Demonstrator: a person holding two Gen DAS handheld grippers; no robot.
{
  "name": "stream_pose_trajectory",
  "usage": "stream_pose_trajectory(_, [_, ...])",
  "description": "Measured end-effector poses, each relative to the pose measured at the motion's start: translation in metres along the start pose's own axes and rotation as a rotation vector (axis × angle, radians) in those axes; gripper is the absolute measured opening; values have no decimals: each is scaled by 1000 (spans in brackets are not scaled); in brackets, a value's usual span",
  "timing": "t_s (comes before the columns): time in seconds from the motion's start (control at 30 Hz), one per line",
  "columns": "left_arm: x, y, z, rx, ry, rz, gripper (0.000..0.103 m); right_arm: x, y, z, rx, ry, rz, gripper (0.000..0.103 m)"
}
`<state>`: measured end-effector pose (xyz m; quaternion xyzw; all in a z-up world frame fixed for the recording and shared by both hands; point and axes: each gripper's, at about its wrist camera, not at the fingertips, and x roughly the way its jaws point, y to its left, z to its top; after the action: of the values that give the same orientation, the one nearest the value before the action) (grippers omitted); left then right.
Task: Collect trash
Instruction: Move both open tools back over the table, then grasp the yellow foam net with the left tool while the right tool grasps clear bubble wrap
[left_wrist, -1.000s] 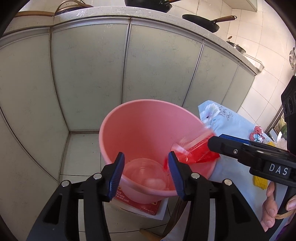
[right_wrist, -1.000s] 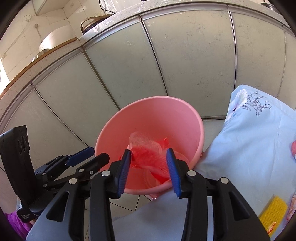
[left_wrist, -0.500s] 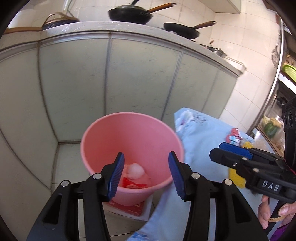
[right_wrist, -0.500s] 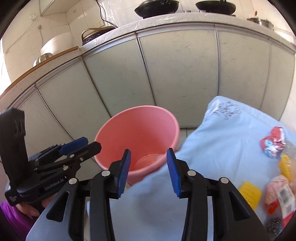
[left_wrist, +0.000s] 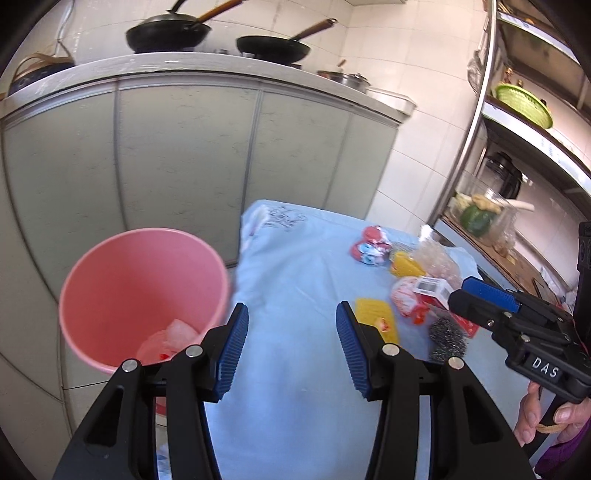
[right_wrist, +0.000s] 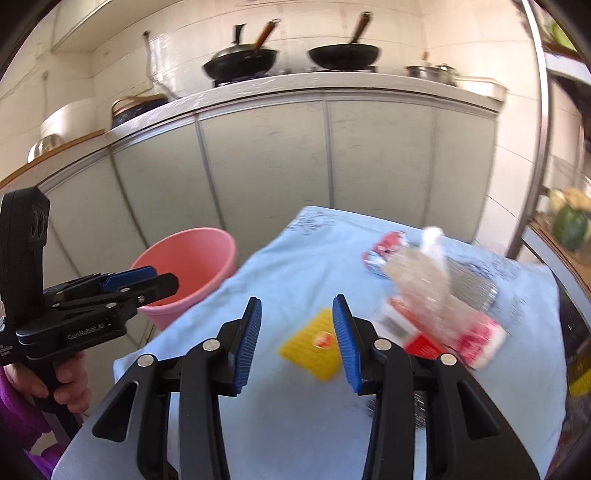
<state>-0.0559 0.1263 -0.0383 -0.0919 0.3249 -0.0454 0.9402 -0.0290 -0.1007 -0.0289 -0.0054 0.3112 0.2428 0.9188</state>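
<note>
left gripper (left_wrist: 291, 347): black frame, blue ribbed pads, silver screws
right gripper (right_wrist: 296, 341): black, "DAS" label
sleeve (right_wrist: 22, 413): purple

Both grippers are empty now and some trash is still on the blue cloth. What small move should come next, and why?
Probably bring the right gripper down onto the yellow packet: its jaws are open and empty, with the packet lying flat just ahead between them. The pink bucket stands beside the table for the drop.
</note>
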Motion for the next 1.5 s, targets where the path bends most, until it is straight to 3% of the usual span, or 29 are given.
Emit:
stream_pose_trajectory(0.3, [48, -55, -5, 87, 114, -89, 49, -16, -70, -25, 149, 1, -119, 41])
stream_pose_trajectory(0.53, [100, -80, -13, 153, 212, -72, 49, -14, -89, -30, 192, 6, -115, 41])
stream_pose_trajectory(0.7, [123, -82, -19, 148, 256, -62, 49, -9, -94, -28, 209, 15, -96, 41])
stream_pose_trajectory(0.8, [126, -84, -22, 147, 268, -82, 44, -4, -98, -24, 222, 18, -81, 41])
stream_pose_trajectory(0.97, [122, -85, -25, 160, 259, -94, 10, 4, -104, -15, 242, 22, -55, 41])
stream_pose_trajectory(1.27, [94, -72, -19, 122, 212, -100, 9, 26, -90, 8, 200, 44, -3, 41])
stream_pose_trajectory(1.5, [77, -57, -16, 82, 193, -97, 9, 47, -82, 16, 142, 73, -46, 41])
